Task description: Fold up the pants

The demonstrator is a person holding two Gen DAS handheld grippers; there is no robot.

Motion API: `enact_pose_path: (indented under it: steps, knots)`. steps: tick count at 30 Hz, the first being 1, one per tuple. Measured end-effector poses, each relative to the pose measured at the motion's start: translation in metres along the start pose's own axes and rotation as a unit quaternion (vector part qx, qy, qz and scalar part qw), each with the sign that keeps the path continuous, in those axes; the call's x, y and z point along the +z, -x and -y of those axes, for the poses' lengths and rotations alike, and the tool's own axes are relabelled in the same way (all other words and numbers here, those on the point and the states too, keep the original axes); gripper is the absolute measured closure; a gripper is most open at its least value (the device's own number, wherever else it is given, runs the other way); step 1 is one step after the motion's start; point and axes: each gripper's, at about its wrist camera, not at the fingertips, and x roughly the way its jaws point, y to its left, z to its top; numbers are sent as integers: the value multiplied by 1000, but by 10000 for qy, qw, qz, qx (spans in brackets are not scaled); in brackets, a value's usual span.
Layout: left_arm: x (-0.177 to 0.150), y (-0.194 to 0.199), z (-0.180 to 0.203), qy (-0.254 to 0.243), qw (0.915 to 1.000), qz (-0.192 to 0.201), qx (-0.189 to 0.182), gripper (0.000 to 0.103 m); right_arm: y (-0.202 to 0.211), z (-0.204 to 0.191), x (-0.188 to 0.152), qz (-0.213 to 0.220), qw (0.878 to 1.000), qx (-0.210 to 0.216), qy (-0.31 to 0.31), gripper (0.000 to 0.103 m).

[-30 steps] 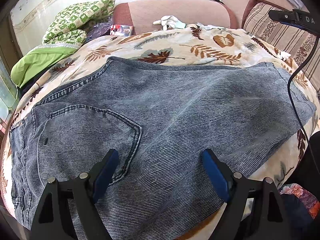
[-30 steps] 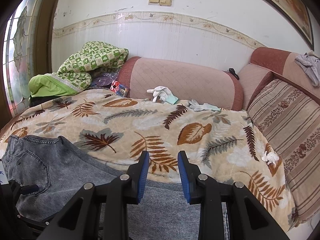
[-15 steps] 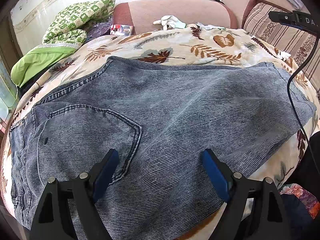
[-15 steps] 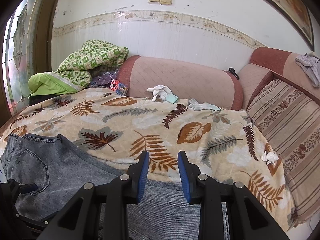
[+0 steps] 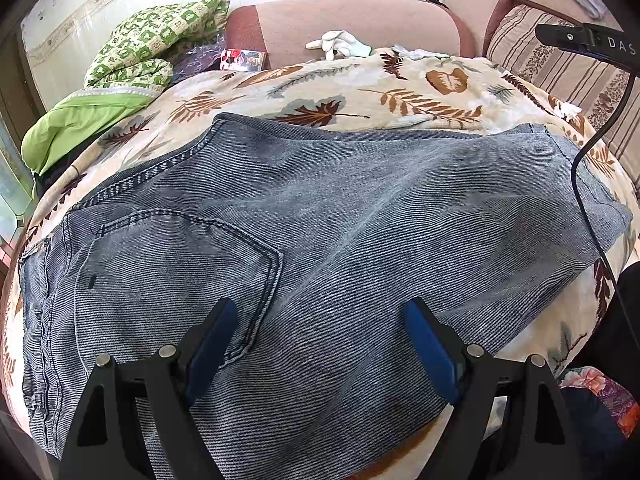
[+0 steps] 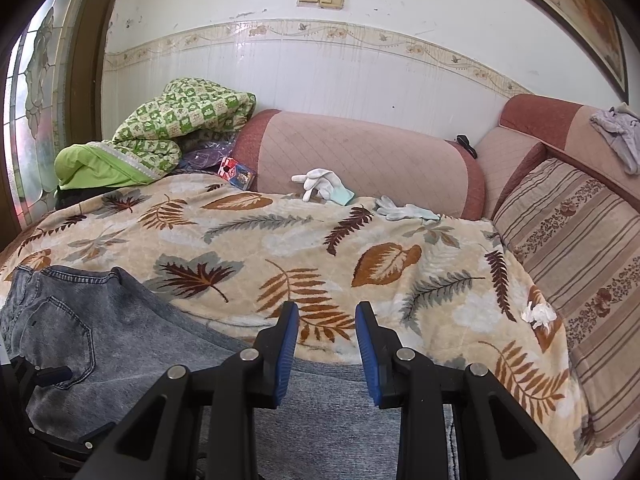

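Observation:
Blue-grey denim pants (image 5: 320, 240) lie folded flat on a leaf-patterned blanket (image 5: 360, 84), back pocket (image 5: 172, 264) toward the left, cuffs at the right. My left gripper (image 5: 316, 316) hovers over the near edge of the pants, jaws wide open and empty. My right gripper (image 6: 326, 320) hangs above the far edge of the pants (image 6: 120, 344), jaws parted a little with nothing between them. Its black body and cable show at the right of the left wrist view (image 5: 588, 40).
The blanket (image 6: 320, 240) covers a pink sofa (image 6: 360, 152). White gloves (image 6: 320, 184) lie at the back. A green quilt (image 6: 160, 136) is piled at the back left. A striped cushion (image 6: 580, 232) stands on the right. A small colourful box (image 6: 236, 172) sits by the quilt.

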Motion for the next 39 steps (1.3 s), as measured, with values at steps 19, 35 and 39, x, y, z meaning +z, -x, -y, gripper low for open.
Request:
enact_pose_path:
  steps: [19,35,39]
  knots:
    - [0,1,0,-8,10000,0,4,17,1,0,0,22,10000,-20,59,70]
    - [34,51,20,-685,9937,887,83,17,-3,14,-2,24,9999,-65,-152,38]
    - [57,56,30,-743,9918,1043,-30,17,-1,16,0,91,9997,-134,-158,38]
